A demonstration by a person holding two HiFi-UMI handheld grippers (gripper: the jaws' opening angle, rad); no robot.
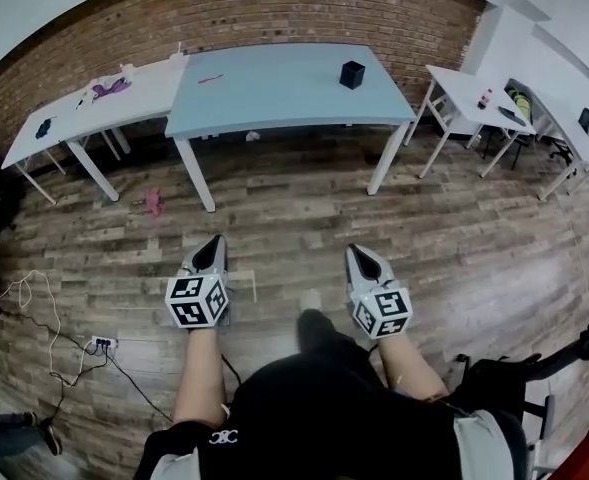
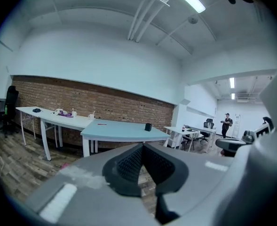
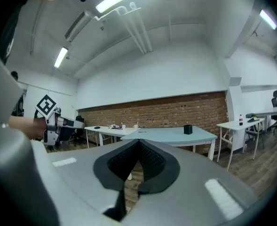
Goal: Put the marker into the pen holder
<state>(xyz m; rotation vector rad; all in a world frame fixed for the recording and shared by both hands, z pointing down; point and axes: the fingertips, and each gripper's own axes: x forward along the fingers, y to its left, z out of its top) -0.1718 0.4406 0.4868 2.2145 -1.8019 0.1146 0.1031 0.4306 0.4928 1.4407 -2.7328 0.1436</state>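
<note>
A black pen holder stands near the far right of the light blue table. A thin red marker lies on the table's left part. Both grippers hang over the wood floor, well short of the table. My left gripper is shut and holds nothing, and so is my right gripper. In the left gripper view the pen holder and marker show far beyond the shut left gripper. The right gripper view has the pen holder far past the shut right gripper.
White tables with small items adjoin the blue table on the left; more white tables and office chairs stand at the right. A pink object lies on the floor. A power strip and cables lie at the left. A person stands far off.
</note>
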